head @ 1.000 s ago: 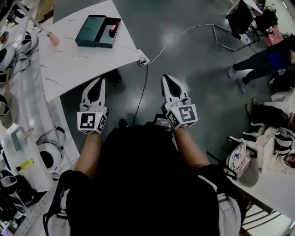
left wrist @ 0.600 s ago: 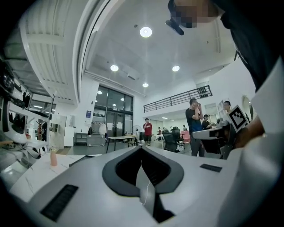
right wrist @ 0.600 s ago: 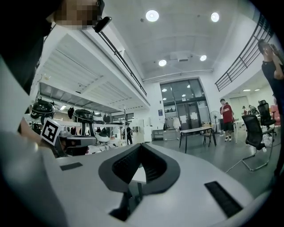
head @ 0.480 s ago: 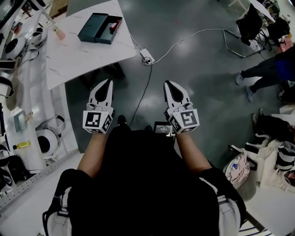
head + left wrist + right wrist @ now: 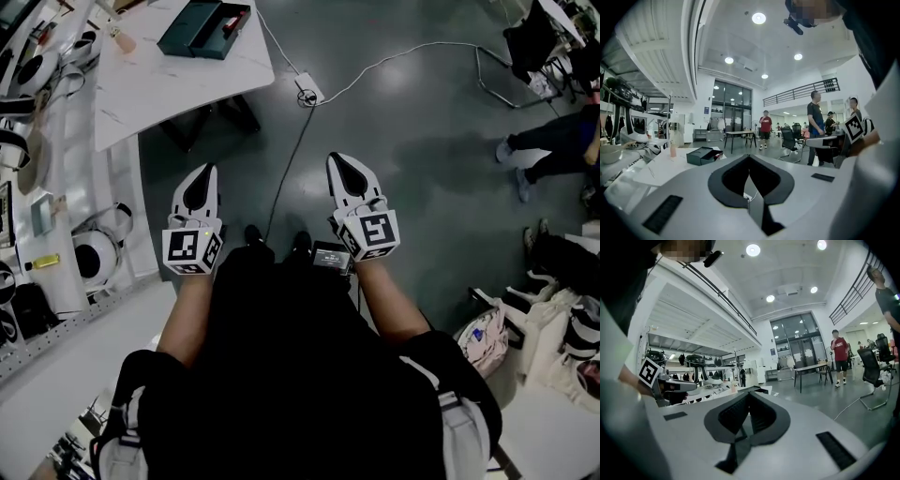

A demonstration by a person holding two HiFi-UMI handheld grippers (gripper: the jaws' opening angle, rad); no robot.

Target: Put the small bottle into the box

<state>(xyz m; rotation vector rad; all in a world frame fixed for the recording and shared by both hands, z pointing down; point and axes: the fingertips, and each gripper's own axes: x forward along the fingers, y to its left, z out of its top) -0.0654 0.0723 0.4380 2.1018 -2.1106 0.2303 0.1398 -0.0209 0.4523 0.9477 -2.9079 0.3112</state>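
Open dark-teal box (image 5: 192, 28) on white table (image 5: 178, 80), pinkish bottle (image 5: 120, 40) nearby

In the head view the white surface (image 5: 178, 80) has been carried toward the upper left of the frame, and less of it is seen. The dark box (image 5: 204, 28) on it is now found at the top edge, and the pinkish bottle (image 5: 120, 39) is shifted upward likewise. The power strip (image 5: 307, 95) on the floor is seen higher and further right. A person's legs (image 5: 548, 155) are brought nearer the right edge.

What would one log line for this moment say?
left tool: shut, empty | right tool: shut, empty | box: open, on white table
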